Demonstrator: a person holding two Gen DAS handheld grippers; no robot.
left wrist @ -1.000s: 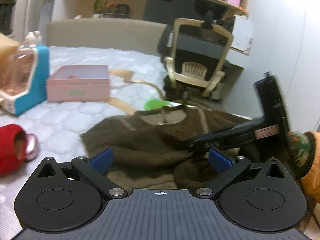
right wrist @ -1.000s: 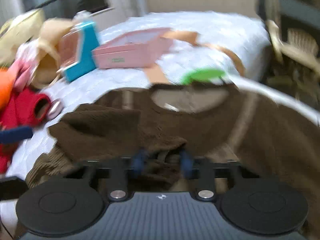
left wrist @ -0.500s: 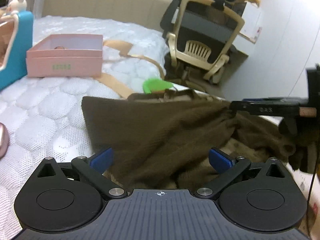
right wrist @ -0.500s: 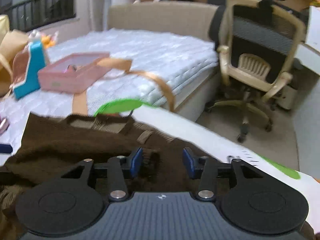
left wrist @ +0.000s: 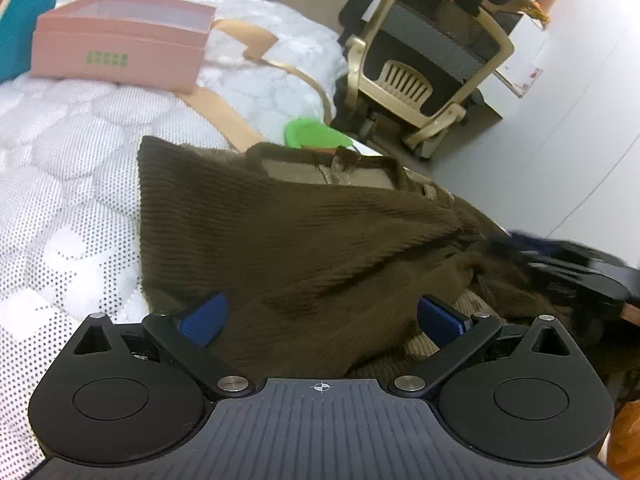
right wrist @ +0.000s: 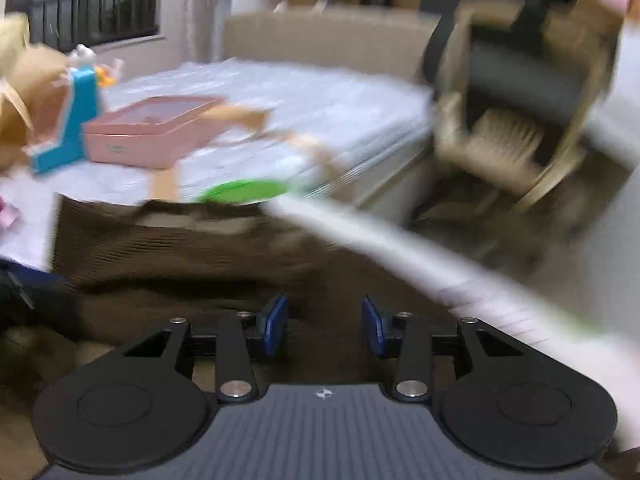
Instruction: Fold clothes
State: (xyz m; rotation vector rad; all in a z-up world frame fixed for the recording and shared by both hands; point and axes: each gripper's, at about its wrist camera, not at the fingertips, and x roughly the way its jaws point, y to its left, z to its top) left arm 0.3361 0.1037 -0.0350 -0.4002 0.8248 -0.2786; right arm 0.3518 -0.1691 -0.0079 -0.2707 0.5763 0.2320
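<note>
A brown knit sweater (left wrist: 300,240) lies on the white quilted mattress (left wrist: 60,184), with one side folded across its body and its tan neck opening at the far end. My left gripper (left wrist: 322,316) hangs open just above the near part of the sweater, nothing between its blue pads. At the right of the left wrist view, my right gripper (left wrist: 560,256) shows as a dark blur where the folded cloth bunches. The right wrist view is blurred; there the right gripper (right wrist: 324,326) stands narrowly parted with brown sweater (right wrist: 180,248) cloth between its pads.
A pink box (left wrist: 116,44) and tan straps (left wrist: 224,116) lie on the bed beyond the sweater, with a green flat thing (left wrist: 316,136) at the collar. A beige office chair (left wrist: 424,52) stands past the bed's edge. A blue toy (right wrist: 76,120) sits at the left.
The right gripper has carried the sweater's side across to the right, so the fold now covers the body. The left gripper has dropped lower and closer to the cloth, still open.
</note>
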